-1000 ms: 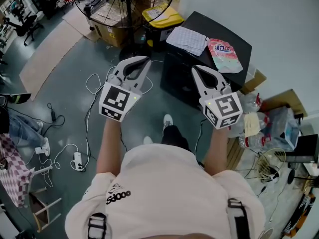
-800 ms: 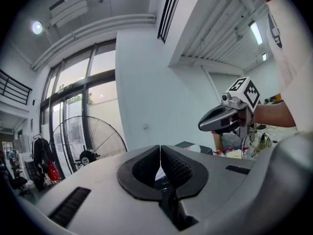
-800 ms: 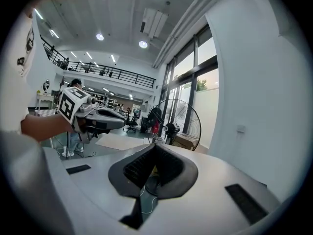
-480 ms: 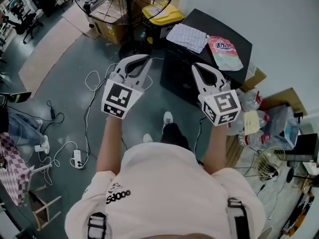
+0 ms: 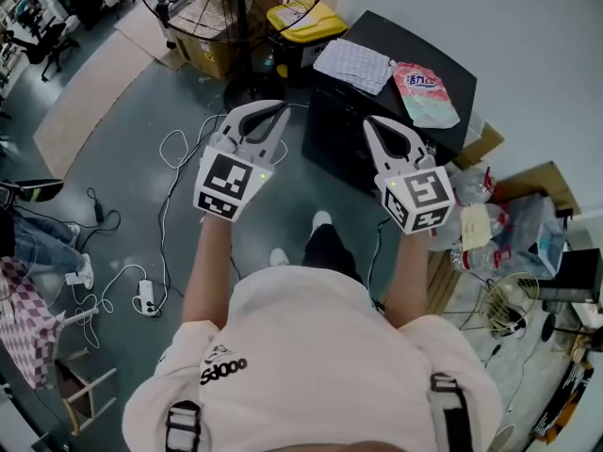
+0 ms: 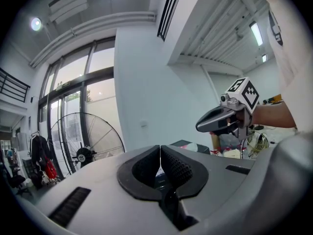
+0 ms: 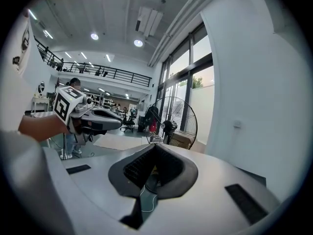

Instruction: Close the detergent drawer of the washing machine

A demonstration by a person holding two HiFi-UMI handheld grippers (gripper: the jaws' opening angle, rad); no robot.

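In the head view a black box-shaped machine [image 5: 377,102] stands just ahead of me against the white wall. A white checked cloth [image 5: 351,64] and a pink detergent pouch [image 5: 424,92] lie on its top. I cannot make out a drawer on its dark front. My left gripper [image 5: 273,111] is held in the air left of the machine, shut and with nothing in it; its pads meet in the left gripper view [image 6: 160,155]. My right gripper [image 5: 372,125] hovers before the machine's front, also shut and holding nothing [image 7: 155,153]. Each gripper shows in the other's view, apart from it.
A large standing fan [image 5: 240,8], a yellow-lidded bin [image 5: 306,22] and cardboard boxes [image 5: 203,50] stand beyond the left gripper. White cables [image 5: 174,158] and a power strip [image 5: 148,301] lie on the grey floor. Bottles and bags [image 5: 490,219] crowd the right side.
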